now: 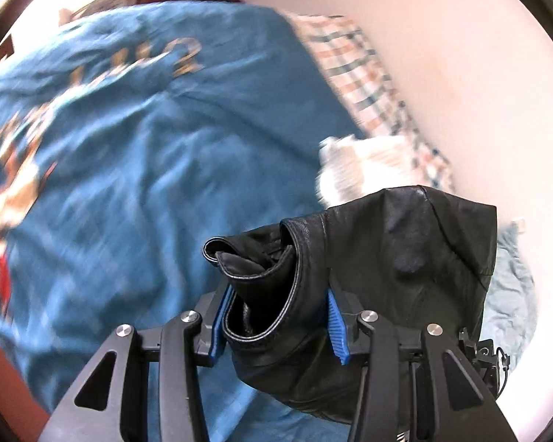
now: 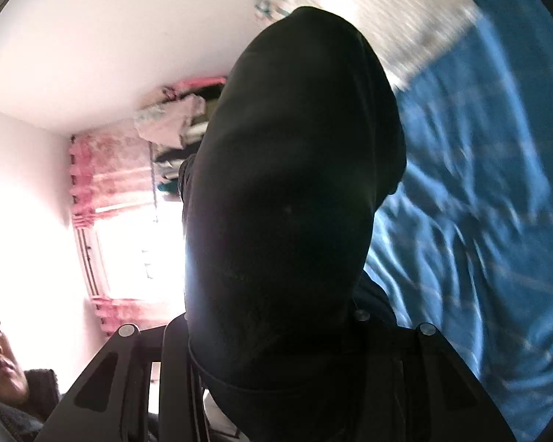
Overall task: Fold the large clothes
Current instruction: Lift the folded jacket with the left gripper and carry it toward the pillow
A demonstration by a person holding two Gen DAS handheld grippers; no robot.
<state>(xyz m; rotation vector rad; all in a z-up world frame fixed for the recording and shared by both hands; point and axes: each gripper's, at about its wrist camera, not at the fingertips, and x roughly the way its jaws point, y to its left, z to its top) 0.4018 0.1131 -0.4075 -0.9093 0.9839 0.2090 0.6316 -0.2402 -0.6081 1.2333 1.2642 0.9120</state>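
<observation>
Left gripper: my left gripper (image 1: 276, 316) is clamped on the jacket (image 1: 387, 258), a black leather one; the blue pads (image 1: 336, 318) pinch a rolled cuff or hem edge between them.
Right gripper: my right gripper (image 2: 272, 335) is buried under the jacket (image 2: 287, 184). The dark fabric drapes over the fingers, so I cannot tell whether it is clamped or apart.
Jacket position: it hangs lifted in the air above the bed (image 1: 147, 184), between my two tools, not laid flat.
Step in hand: I judge I am carrying the jacket over to spread it out before any fold.
Doing it well: I want both holds kept level and well apart so the leather hangs without twisting, then lower it slowly so it lands flat. The leather looks stiff and heavy, so the left pinch on a rolled edge could slip; I would keep it firm.
Bed: a blue cover with a printed design, wrinkled, blurred in both views.
In the way: a checked cloth (image 1: 357, 73) and a white item (image 1: 357, 169) lie at the bed's far edge by the wall (image 1: 442, 55); a pale blue cloth (image 1: 512, 294) sits beside the jacket. I would land clear of these.
Room: a window with a pink curtain (image 2: 103, 169), and a person's face (image 2: 3, 357) at the edge of the right view.
</observation>
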